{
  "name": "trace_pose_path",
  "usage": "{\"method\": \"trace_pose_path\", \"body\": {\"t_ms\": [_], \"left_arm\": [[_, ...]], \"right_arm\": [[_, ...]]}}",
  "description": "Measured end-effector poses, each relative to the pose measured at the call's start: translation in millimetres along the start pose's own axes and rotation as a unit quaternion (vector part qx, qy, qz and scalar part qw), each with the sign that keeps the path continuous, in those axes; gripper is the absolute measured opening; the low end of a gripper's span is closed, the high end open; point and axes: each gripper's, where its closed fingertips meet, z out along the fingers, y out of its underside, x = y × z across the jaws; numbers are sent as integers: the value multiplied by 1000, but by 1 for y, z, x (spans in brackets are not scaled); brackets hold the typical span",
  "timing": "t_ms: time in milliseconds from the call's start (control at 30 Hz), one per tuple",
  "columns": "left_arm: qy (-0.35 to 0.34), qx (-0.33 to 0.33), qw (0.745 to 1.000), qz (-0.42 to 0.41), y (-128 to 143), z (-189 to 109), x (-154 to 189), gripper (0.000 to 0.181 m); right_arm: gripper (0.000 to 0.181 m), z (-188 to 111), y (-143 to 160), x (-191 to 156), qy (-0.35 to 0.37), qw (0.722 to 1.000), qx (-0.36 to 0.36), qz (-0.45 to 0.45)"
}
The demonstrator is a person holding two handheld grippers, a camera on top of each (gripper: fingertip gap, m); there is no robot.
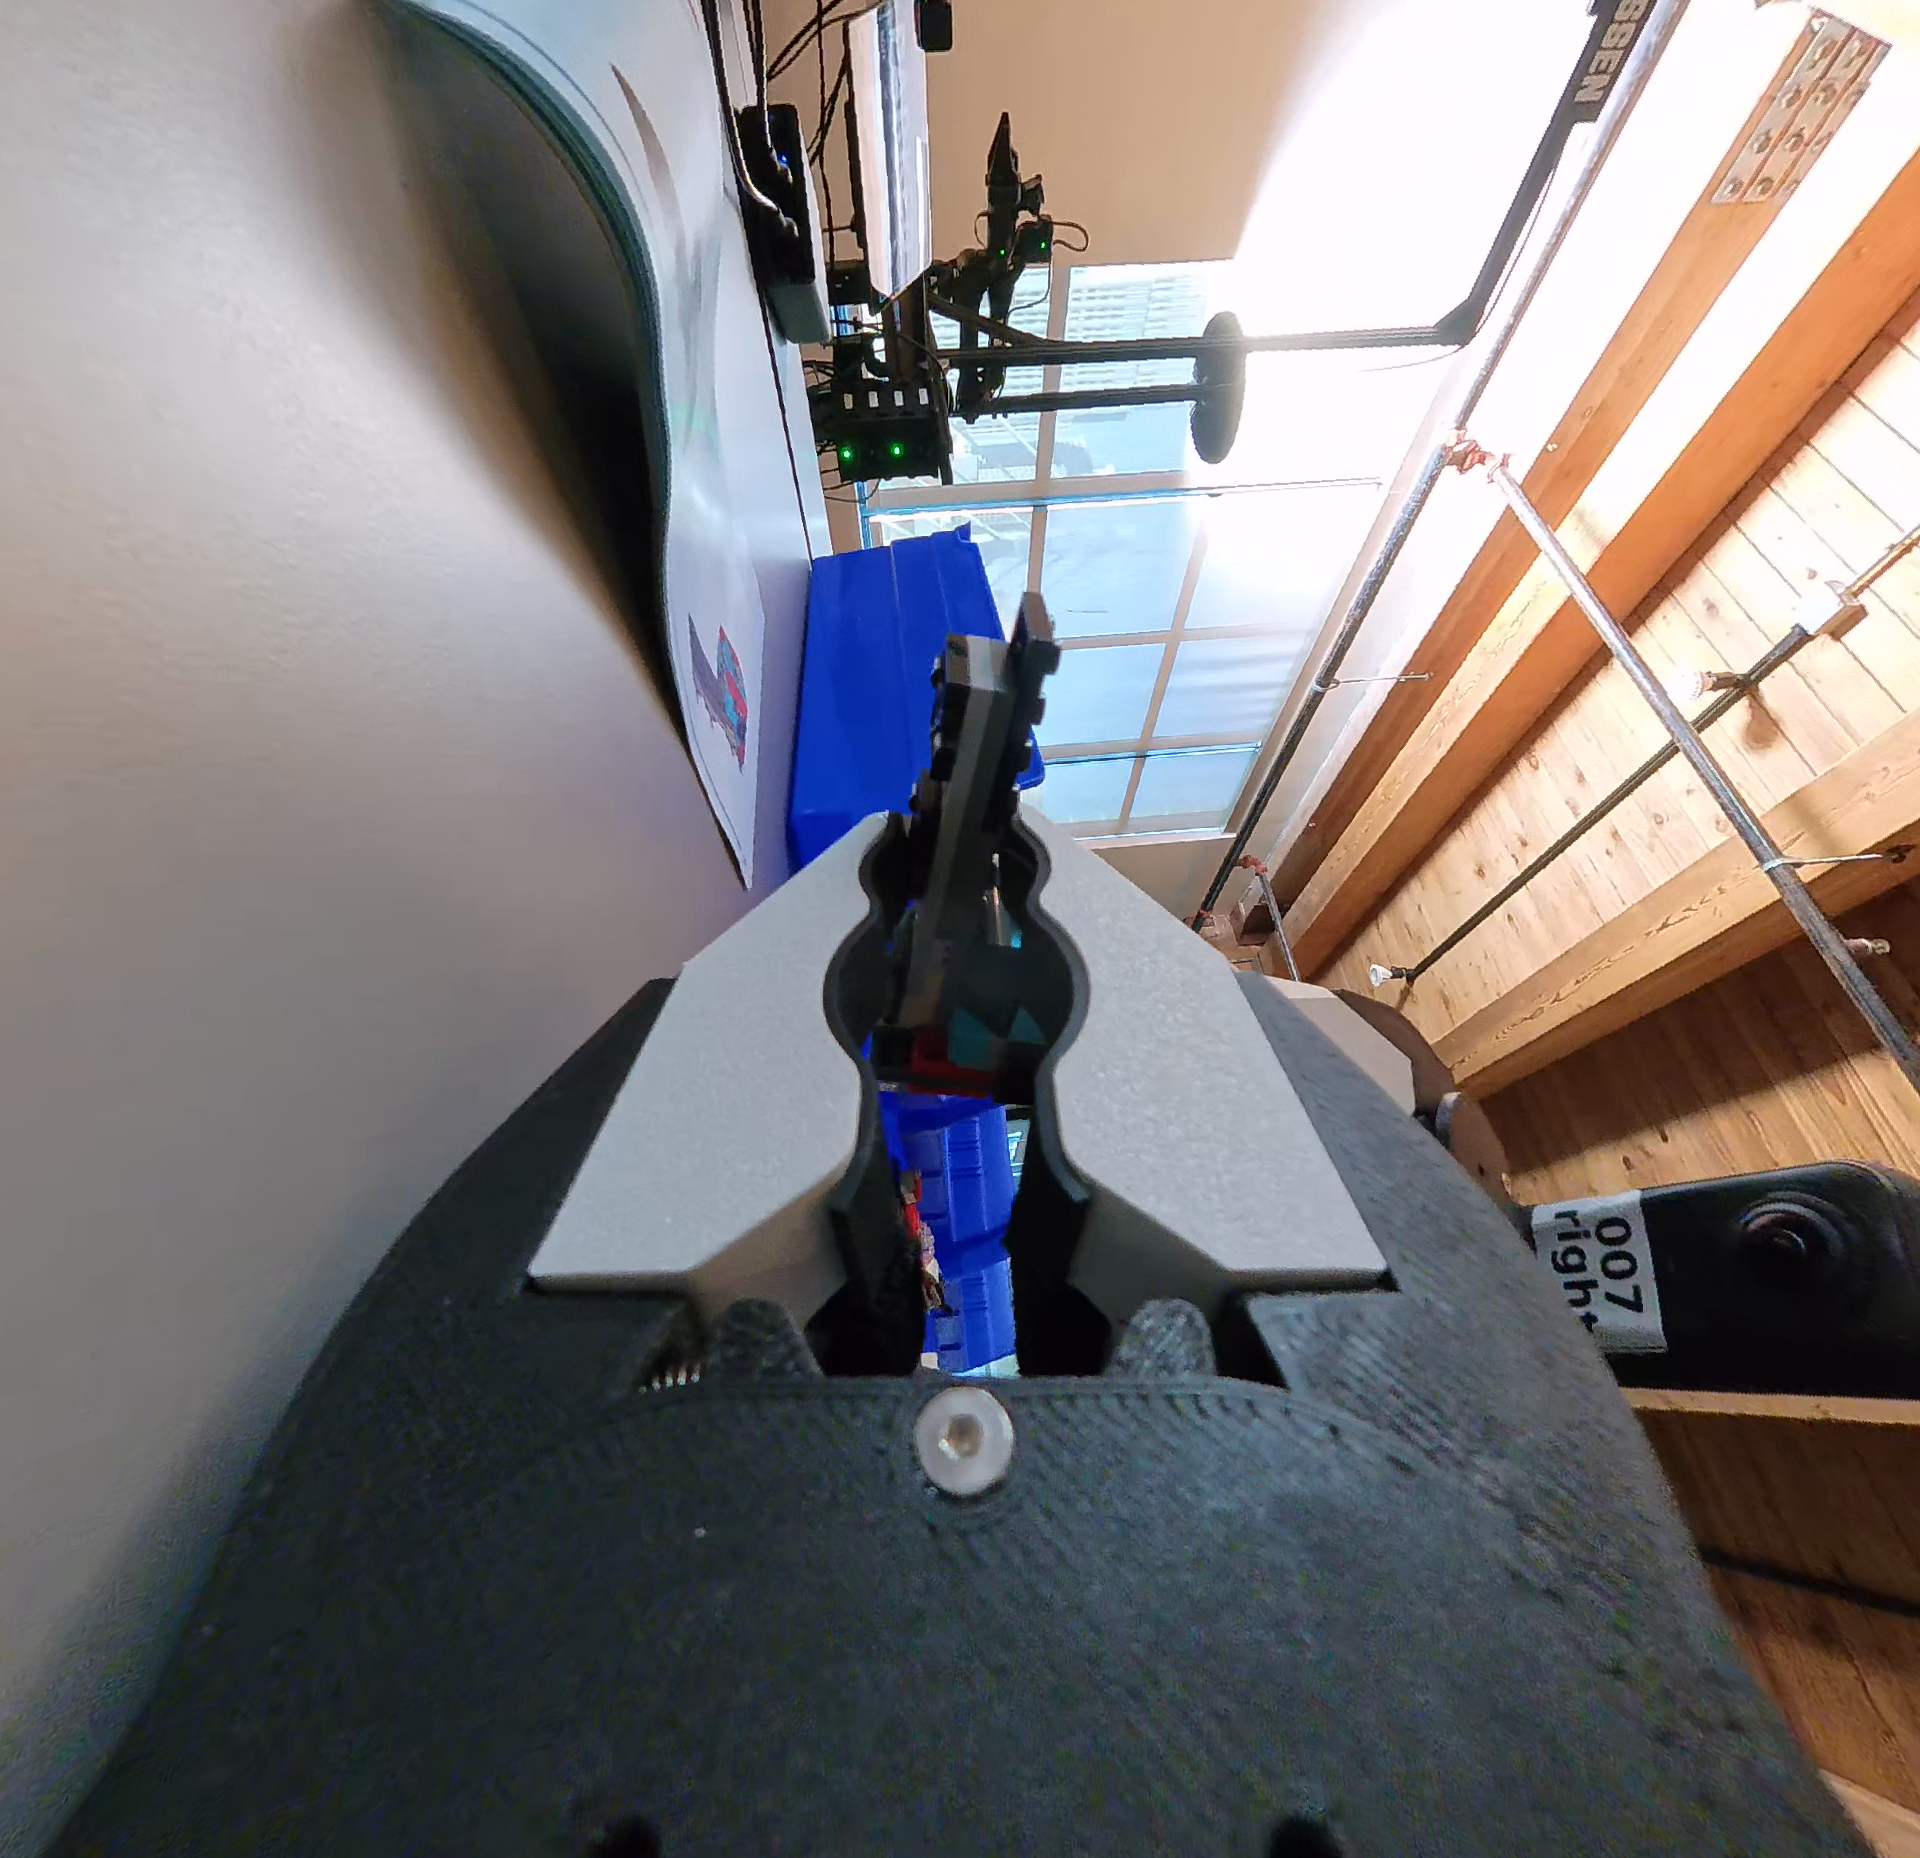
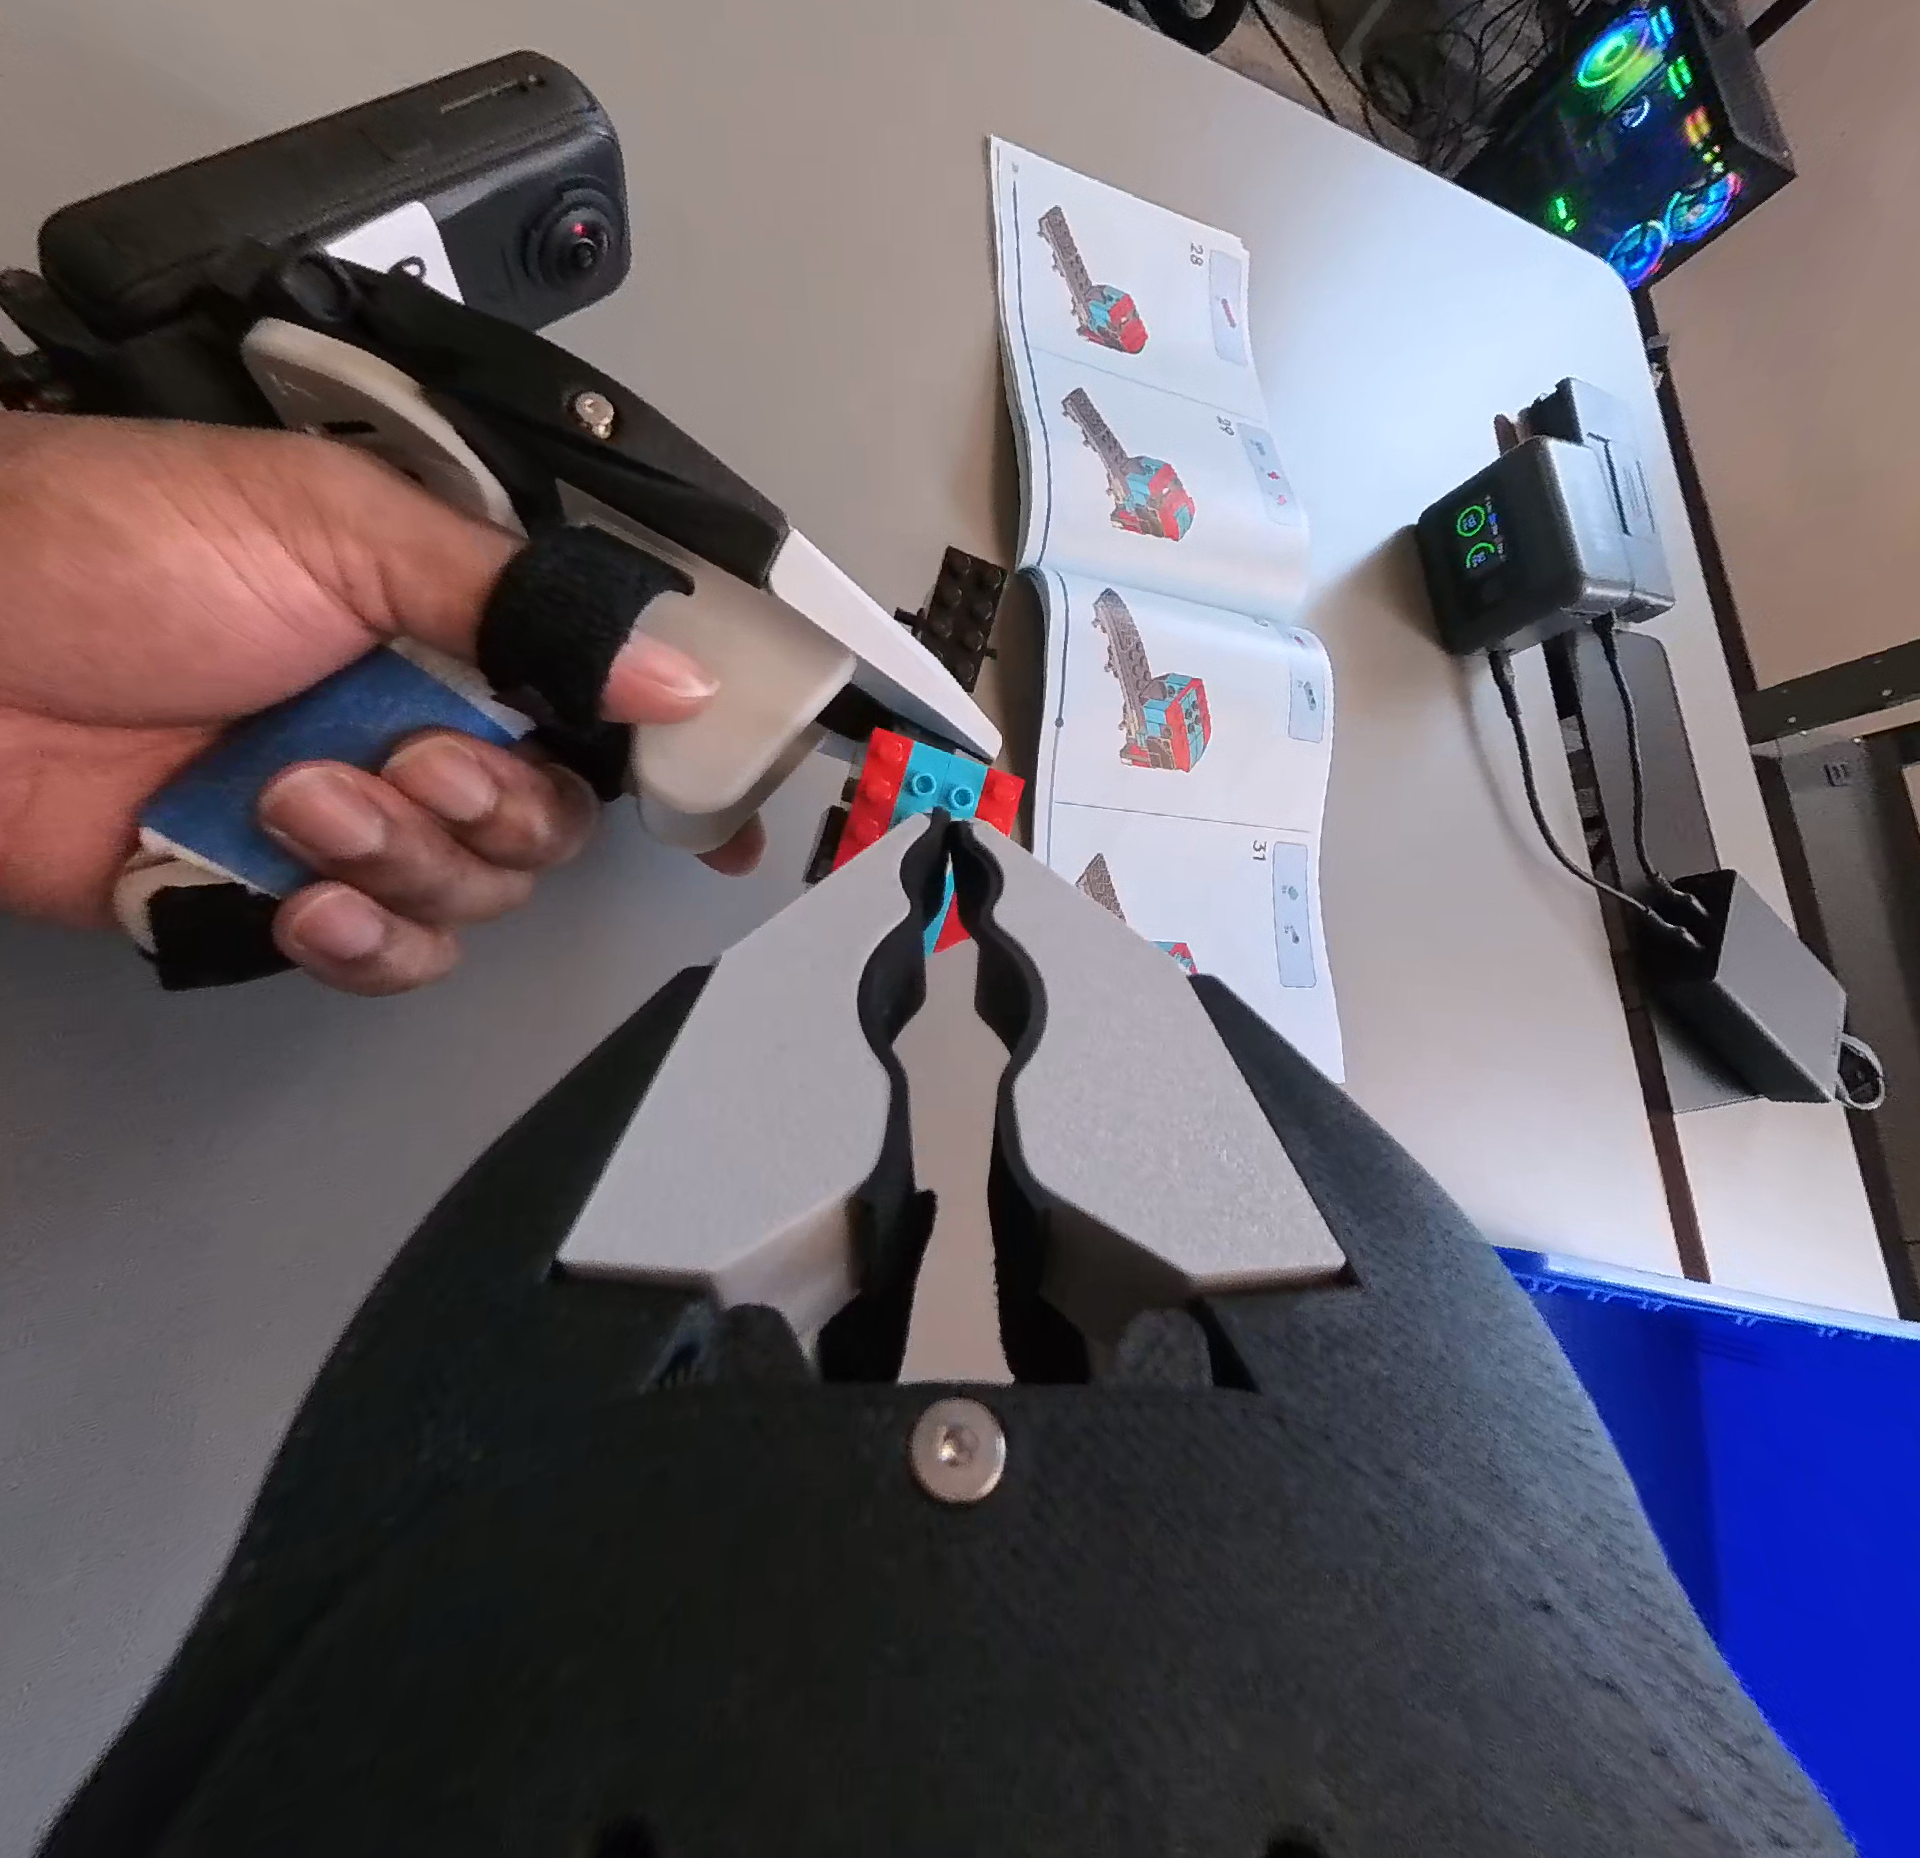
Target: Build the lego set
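Note:
My left gripper [image 1: 951, 832] is shut on the lego model [image 1: 982, 728]. The model's long grey and black boom sticks out past the fingertips, and its red and teal body sits between the pads. In the right wrist view a hand holds that left gripper [image 2: 961, 743] over the grey table [image 2: 727, 146], clamped on the red and teal model [image 2: 894, 780]. My right gripper [image 2: 943, 821] has its jaws almost closed, with the tips against the model's teal studs. Whether a small piece sits between the tips cannot be told.
An open instruction booklet [image 2: 1143, 561] lies beyond the model. A dark brown lego part [image 2: 966, 603] lies beside it. A blue bin [image 2: 1766, 1496] stands at the near right and also shows in the left wrist view [image 1: 883, 686]. A small device with cables [image 2: 1538, 551] sits at the far right. The left gripper's tips are roughly 5 cm from the right gripper's.

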Motion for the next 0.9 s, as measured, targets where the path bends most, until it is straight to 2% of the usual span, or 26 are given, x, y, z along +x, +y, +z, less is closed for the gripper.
{"method": "trace_pose_path", "body": {"t_ms": [667,900], "left_arm": [[-11,7,1000,21,-1,0,-1,18],[0,7,1000,17,-1,0,2,16]], "right_arm": [[0,3,4,-1,4,1000,-22,-17],[2,-2,-3,2,7,1000,15,8]]}}
